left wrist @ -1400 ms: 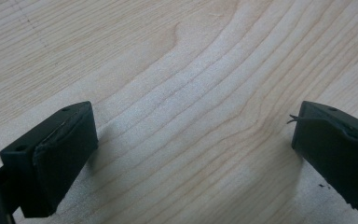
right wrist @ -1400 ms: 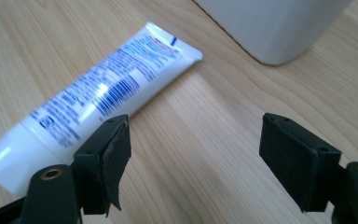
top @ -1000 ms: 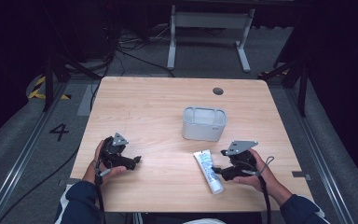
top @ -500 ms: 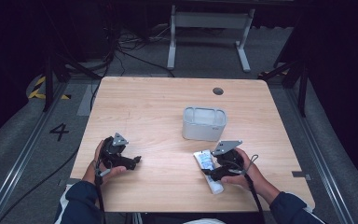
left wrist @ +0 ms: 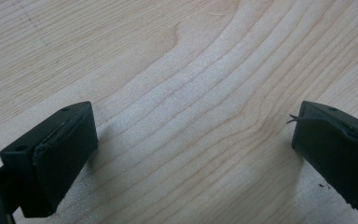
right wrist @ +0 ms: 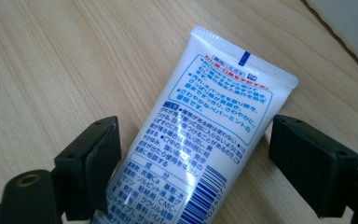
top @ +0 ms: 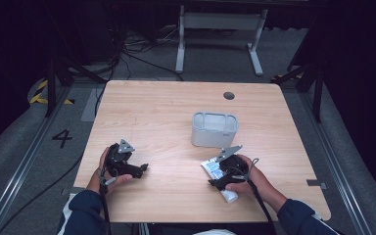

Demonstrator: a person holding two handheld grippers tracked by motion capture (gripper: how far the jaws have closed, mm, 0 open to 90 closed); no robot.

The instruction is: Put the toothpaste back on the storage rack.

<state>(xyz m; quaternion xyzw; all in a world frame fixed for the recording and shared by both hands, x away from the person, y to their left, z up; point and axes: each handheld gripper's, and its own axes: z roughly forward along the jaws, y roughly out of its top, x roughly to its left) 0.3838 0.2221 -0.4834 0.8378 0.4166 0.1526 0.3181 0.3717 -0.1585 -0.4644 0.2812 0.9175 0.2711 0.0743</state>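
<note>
The right gripper [top: 223,172] has come in over the tube [right wrist: 200,140] since a second ago, from beside it to straddling it; the left gripper [top: 136,169] has stayed where it was. In the right gripper view the jaws are standing spread on either side of the tube, one nearly touching its edge, the other a little apart from it, nothing pinched yet. The tube is lying flat on the table [top: 166,112], just on the person's side of the grey holder [top: 215,129], crimped end pointing towards it. The left gripper is resting well to the left of the holder, jaws wide over bare wood. To grip well, I judge the right gripper should be centring first, then closing across the flat body, not too hard.
</note>
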